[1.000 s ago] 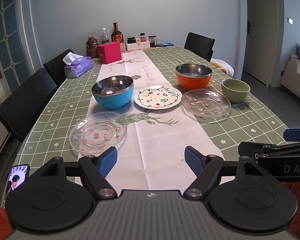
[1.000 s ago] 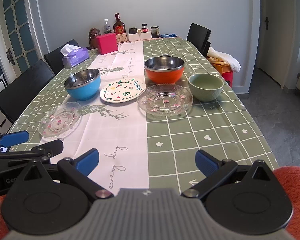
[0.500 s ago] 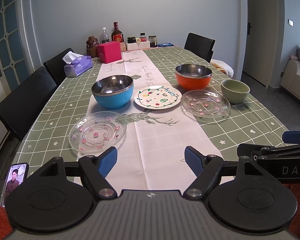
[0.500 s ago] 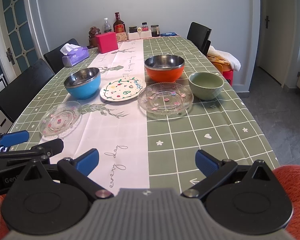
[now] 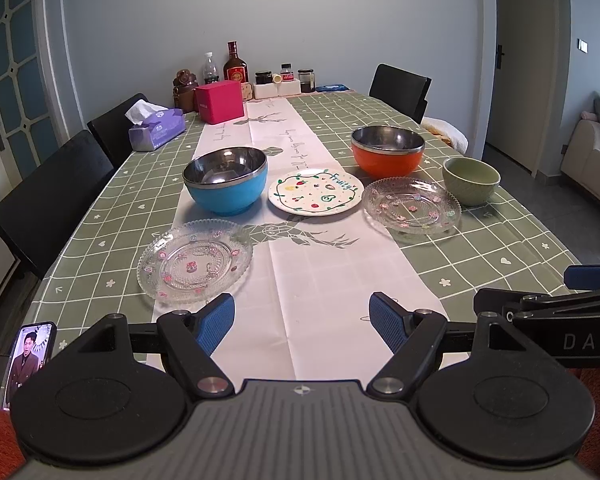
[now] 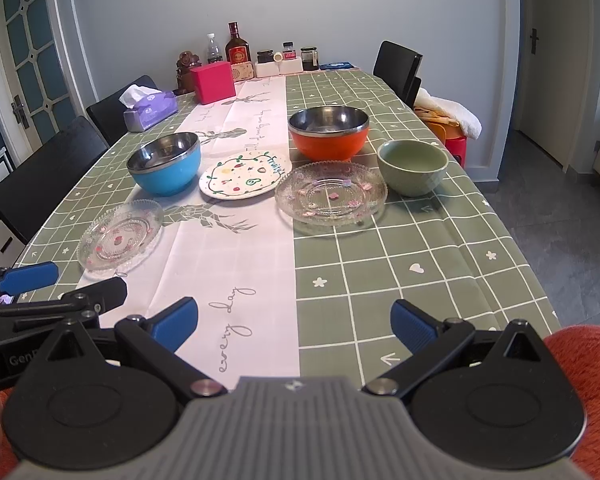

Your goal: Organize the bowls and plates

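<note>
On the green checked table stand a blue bowl (image 5: 226, 186), an orange bowl (image 5: 387, 155) and a green bowl (image 5: 471, 180). Between them lie a white "Fruity" plate (image 5: 315, 196) and two clear glass plates, one near left (image 5: 194, 266), one right (image 5: 412, 210). My left gripper (image 5: 302, 322) is open and empty over the near white runner, just short of the left glass plate. The right gripper (image 6: 294, 322) is open and empty near the table's front edge; the right glass plate (image 6: 331, 193) and green bowl (image 6: 413, 166) lie ahead of it.
A pink box (image 5: 219, 101), a tissue box (image 5: 157, 130), bottles and jars (image 5: 236, 67) stand at the far end. Black chairs (image 5: 52, 196) line the left side, another (image 5: 400, 85) at the far right. A phone (image 5: 27, 356) lies at the near left corner.
Both grippers have edged slightly forward and down toward the table; the dishes sit a little closer in view. Nothing was taken hold of or moved.
</note>
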{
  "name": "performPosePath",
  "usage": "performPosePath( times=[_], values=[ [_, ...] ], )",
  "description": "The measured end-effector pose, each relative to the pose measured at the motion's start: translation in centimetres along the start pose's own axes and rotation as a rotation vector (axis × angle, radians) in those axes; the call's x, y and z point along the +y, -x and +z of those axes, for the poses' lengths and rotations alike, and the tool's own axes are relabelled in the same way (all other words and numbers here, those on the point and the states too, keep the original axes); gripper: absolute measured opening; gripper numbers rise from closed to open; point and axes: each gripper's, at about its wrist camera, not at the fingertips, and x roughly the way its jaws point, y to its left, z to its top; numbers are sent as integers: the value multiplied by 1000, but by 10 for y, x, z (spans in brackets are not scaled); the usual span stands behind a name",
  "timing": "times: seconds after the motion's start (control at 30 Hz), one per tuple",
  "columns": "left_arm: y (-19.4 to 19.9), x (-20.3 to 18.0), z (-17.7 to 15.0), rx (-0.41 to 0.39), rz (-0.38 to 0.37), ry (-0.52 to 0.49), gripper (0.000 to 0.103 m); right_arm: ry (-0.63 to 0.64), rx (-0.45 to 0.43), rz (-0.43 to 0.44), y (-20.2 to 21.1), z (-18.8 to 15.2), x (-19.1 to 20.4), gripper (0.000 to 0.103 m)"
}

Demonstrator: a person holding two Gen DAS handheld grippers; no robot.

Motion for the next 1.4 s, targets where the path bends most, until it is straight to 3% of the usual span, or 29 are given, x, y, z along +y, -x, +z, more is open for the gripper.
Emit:
performPosePath(
  times=[1.23,1.4],
  values=[
    [0,2,-1,3,-10,16,90,-14,10,4,-3,-2,-1,100],
    [-7,7,-4,11,-28,48,86,-5,17,11,-8,-4,1,100]
  ],
)
